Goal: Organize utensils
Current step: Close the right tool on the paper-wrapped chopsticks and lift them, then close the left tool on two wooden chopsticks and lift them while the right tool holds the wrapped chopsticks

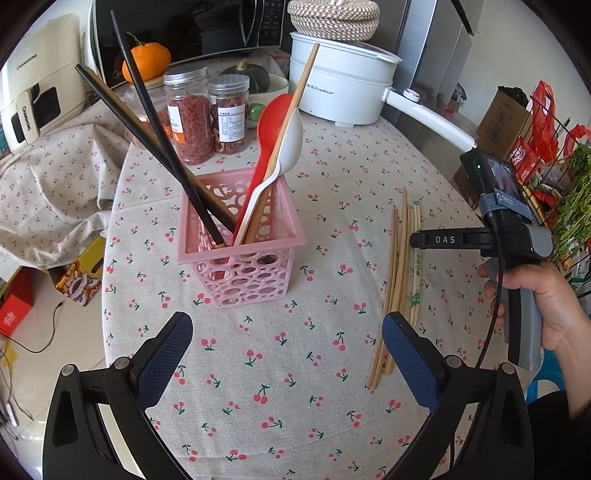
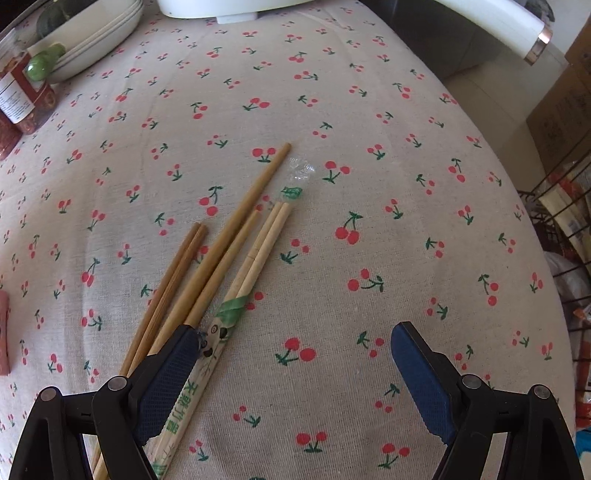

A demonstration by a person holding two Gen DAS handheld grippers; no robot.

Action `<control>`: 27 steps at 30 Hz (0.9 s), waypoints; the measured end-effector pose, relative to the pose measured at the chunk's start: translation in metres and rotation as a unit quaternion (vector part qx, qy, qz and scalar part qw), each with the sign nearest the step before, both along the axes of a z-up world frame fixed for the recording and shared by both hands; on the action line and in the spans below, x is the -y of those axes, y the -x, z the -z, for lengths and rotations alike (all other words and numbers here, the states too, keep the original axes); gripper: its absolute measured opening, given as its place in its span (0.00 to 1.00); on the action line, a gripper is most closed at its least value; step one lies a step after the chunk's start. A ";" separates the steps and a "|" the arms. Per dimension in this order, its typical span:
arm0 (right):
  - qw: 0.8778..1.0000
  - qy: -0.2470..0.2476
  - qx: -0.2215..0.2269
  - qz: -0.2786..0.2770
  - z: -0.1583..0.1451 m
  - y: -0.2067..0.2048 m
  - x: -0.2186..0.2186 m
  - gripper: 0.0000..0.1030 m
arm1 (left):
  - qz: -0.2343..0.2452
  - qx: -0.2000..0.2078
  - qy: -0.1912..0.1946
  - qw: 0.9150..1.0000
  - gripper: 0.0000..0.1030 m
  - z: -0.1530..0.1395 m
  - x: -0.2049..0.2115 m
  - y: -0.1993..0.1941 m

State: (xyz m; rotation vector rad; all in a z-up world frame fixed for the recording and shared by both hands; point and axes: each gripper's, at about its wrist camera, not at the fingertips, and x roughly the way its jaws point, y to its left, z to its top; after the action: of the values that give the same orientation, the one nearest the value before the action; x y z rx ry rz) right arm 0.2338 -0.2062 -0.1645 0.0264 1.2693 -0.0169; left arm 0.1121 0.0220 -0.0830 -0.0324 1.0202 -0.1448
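Here right hand-held gripper [image 2: 295,373] (jaws wide) hovers over chopsticks [image 2: 207,273].

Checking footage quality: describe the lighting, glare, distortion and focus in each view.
Left wrist view: even daylight, strong fisheye bending with dark corner vignette, pink basket sharp, reflections on the microwave door. Right wrist view: soft daylight, faint shadows, small glint on the clear wrapper tip, chopsticks in focus, edges warped.
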 end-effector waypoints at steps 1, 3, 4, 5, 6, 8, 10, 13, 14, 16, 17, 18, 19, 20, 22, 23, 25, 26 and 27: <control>1.000 -0.004 -0.002 0.006 0.001 -0.001 0.002 0.86 | 0.003 -0.002 -0.001 1.000 1.00 0.001 0.002 0.000; 1.000 -0.011 0.000 0.016 0.002 -0.003 0.006 0.86 | 0.007 -0.003 -0.002 1.000 1.00 0.003 0.007 -0.001; 1.000 -0.010 0.004 0.017 0.001 -0.004 0.006 0.86 | 0.010 -0.003 -0.001 1.000 1.00 0.004 0.009 -0.001; 1.000 -0.007 0.006 0.017 0.001 -0.004 0.006 0.86 | 0.013 -0.002 0.000 1.000 1.00 0.004 0.011 0.000; 1.000 -0.002 0.007 0.015 0.002 -0.004 0.006 0.83 | 0.016 -0.001 0.002 1.000 1.00 0.005 0.013 0.000; 1.000 0.002 0.014 0.014 0.001 -0.007 0.009 0.75 | 0.024 0.002 0.004 1.000 1.00 0.004 0.020 0.001; 1.000 -0.002 0.017 0.018 -0.002 -0.007 0.013 0.55 | 0.034 0.005 0.000 0.999 1.00 0.004 0.028 0.003; 1.000 -0.010 0.013 0.023 -0.006 -0.006 0.025 0.25 | 0.049 0.018 -0.009 0.999 1.00 0.000 0.043 0.007; 0.999 -0.015 0.011 0.026 -0.007 -0.006 0.030 0.21 | 0.055 0.022 -0.010 0.998 1.00 -0.001 0.048 0.008; 0.999 -0.036 0.005 0.030 -0.007 -0.005 0.041 0.08 | 0.063 0.027 -0.010 0.998 1.00 -0.002 0.058 0.008; 0.998 -0.047 0.001 0.033 -0.008 -0.004 0.047 0.06 | 0.064 0.028 -0.009 0.997 1.00 -0.002 0.064 0.007; 0.997 -0.062 -0.002 0.038 -0.008 -0.004 0.054 0.04 | 0.067 0.029 -0.009 0.997 1.00 -0.002 0.069 0.005; 0.996 -0.077 -0.006 0.041 -0.008 -0.001 0.062 0.04 | 0.071 0.029 -0.009 0.997 1.00 -0.002 0.075 0.003; 0.995 -0.088 -0.009 0.043 -0.004 -0.001 0.067 0.04 | 0.075 0.028 -0.012 0.997 1.00 -0.002 0.081 0.000; 0.994 -0.104 -0.009 0.043 -0.007 0.003 0.079 0.04 | 0.084 0.022 -0.023 0.996 1.00 -0.001 0.093 -0.008; 0.993 -0.107 -0.005 0.042 -0.010 0.005 0.084 0.04 | 0.085 0.017 -0.030 0.996 1.00 0.000 0.099 -0.014; 0.993 -0.115 0.005 0.039 -0.017 0.016 0.087 0.04 | 0.079 0.004 -0.037 0.996 1.00 0.003 0.107 -0.029; 0.992 -0.122 0.010 0.038 -0.021 0.018 0.088 0.04 | 0.072 -0.001 -0.033 0.997 1.00 0.005 0.110 -0.037; 0.991 -0.131 0.014 0.037 -0.025 0.020 0.094 0.04 | 0.064 -0.005 -0.026 0.998 1.00 0.006 0.112 -0.046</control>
State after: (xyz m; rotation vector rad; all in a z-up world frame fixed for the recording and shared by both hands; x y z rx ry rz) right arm 0.2136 -0.2998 -0.1397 0.2990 1.2353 0.0857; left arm 0.1581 -0.0901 -0.0894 0.0802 1.0360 -0.2355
